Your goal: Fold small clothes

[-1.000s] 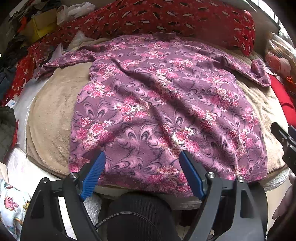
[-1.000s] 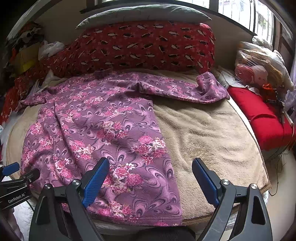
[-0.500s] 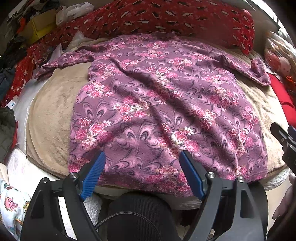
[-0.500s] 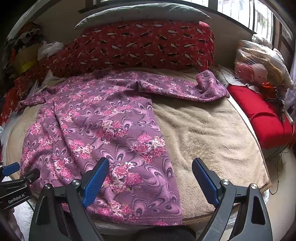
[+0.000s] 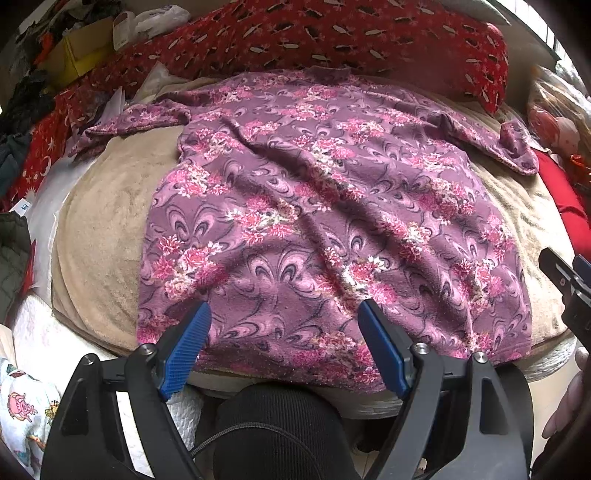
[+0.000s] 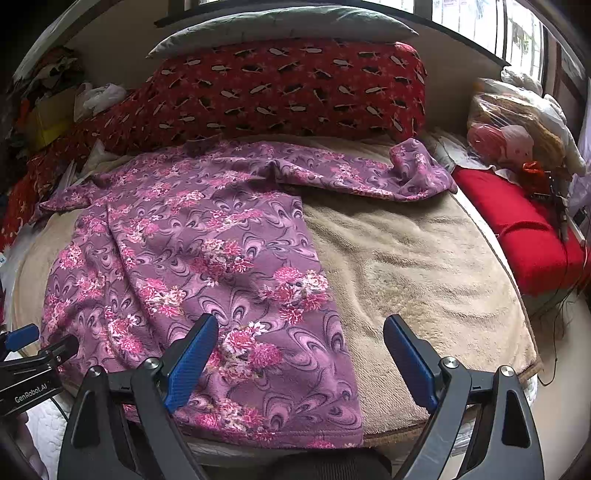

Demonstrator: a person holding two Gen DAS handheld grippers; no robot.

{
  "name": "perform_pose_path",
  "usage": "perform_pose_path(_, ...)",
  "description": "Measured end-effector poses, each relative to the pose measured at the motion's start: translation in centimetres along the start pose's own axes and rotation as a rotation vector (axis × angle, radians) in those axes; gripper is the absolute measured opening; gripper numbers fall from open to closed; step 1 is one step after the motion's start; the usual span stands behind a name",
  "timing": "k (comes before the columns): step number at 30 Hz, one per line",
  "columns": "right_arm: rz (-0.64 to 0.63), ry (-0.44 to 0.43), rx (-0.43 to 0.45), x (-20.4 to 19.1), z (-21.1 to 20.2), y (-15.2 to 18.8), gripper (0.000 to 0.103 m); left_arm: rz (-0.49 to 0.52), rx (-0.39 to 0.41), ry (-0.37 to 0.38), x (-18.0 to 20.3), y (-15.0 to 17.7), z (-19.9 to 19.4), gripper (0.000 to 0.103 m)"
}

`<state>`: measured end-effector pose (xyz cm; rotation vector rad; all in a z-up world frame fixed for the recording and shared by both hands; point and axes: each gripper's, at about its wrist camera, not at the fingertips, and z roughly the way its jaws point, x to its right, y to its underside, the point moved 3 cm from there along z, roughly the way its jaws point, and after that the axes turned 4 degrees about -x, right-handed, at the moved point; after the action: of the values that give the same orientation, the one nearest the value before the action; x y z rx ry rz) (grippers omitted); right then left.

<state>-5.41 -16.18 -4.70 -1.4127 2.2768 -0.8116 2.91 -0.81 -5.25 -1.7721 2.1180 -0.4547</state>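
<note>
One purple floral top (image 5: 314, 206) spread flat on a beige blanket (image 6: 417, 266), hem toward the near edge of the bed, neck toward one long red patterned bolster (image 6: 288, 88). Left gripper (image 5: 284, 325) spread wide, nothing held, blue pads (image 5: 186, 349) hovering over the hem's left and middle part; contact with the cloth not discernible. Right gripper (image 6: 301, 343) equally wide apart and empty, its left pad over the top's lower right corner, its right pad over bare blanket just beside the garment's edge. Two sleeves: one stretched out left, one lying across the blanket to the right with a crumpled cuff (image 6: 417, 166). One red cushion (image 6: 524, 225) beyond the blanket's right side. One grey pillow (image 6: 280, 22) above the bolster.
</note>
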Motion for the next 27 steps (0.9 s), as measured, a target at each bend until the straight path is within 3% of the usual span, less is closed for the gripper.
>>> perform_pose_path(17, 0.014, -0.004, 0.004, 0.6, -0.7, 0.2, 0.091, -0.019, 0.028, 0.035, -0.4, -1.0, -1.4, 0.082)
perform_pose_path(27, 0.006, -0.019, -0.01, 0.4, -0.3, 0.1, 0.09, -0.042, -0.002, 0.047, -0.7, -2.1, -0.3, 0.082)
